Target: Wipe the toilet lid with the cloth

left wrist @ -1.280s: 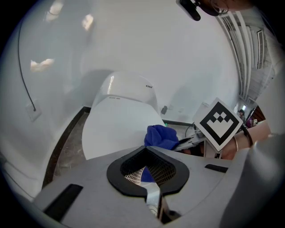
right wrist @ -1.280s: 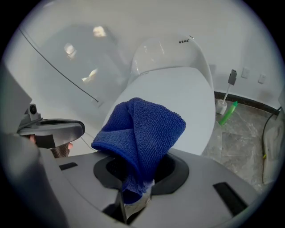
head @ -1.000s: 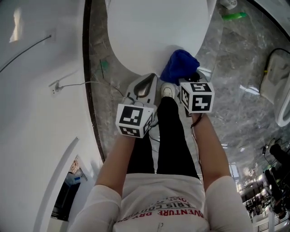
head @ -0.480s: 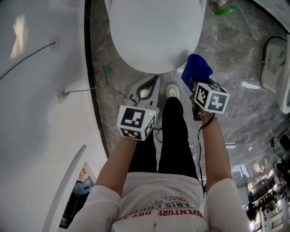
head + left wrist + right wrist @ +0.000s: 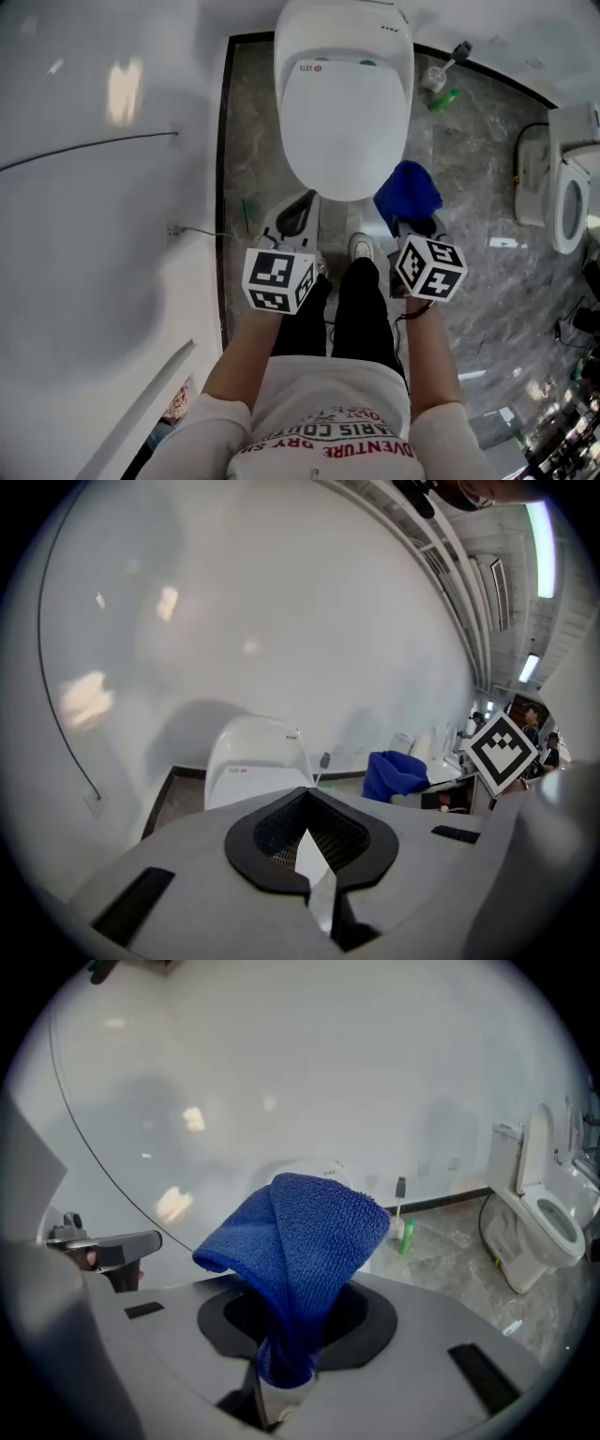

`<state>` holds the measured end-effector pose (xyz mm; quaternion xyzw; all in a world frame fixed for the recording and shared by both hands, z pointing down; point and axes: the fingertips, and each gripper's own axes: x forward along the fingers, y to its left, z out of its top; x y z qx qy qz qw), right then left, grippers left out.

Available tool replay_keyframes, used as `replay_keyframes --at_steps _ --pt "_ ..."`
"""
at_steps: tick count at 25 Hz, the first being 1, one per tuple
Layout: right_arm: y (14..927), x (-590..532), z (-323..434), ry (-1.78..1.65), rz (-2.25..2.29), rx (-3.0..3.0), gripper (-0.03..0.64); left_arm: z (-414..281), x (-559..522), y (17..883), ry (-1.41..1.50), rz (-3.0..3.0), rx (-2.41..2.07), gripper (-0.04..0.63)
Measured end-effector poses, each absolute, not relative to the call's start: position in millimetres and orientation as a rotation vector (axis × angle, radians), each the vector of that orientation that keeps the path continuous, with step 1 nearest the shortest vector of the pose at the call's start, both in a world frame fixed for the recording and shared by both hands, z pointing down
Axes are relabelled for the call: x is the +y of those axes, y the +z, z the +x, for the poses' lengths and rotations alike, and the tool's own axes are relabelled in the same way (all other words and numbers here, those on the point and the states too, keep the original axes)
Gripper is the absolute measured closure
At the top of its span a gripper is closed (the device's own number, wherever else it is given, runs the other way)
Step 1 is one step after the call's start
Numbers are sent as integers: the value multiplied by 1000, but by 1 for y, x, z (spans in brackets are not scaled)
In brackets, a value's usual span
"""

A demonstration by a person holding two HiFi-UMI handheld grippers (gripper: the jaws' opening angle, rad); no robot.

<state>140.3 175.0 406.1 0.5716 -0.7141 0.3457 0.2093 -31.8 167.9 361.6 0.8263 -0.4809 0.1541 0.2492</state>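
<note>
A white toilet with its lid (image 5: 343,112) down stands ahead of me on the marble floor, and shows in the left gripper view too as the toilet (image 5: 255,759). My right gripper (image 5: 409,225) is shut on a blue cloth (image 5: 408,194), held in the air just right of the lid's front edge and not touching it. In the right gripper view the cloth (image 5: 295,1241) rises bunched out of the right gripper (image 5: 284,1372) and hides most of the toilet. My left gripper (image 5: 294,216) hovers by the bowl's front left, shut and with nothing in it (image 5: 309,832).
A curved white wall (image 5: 103,187) with a thin cable runs along the left. A toilet brush and a green bottle (image 5: 444,97) stand right of the toilet. A second toilet (image 5: 568,202) with its seat open is at the far right. My legs and shoes (image 5: 361,248) are below the bowl.
The view has drawn back, so the whole toilet now shows. The right gripper with the cloth has moved from the lid's front edge out to the right. The left gripper stays shut.
</note>
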Motion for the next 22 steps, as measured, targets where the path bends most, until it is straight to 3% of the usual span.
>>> replay_keyframes --at_steps 13,22 --pt "120 190 109 375 1750 -2174 529 -78 171 102 209 2518 -1439 589" --pt "48 205 111 290 1845 -2178 529 -103 181 -2 107 2614 -1538 589"
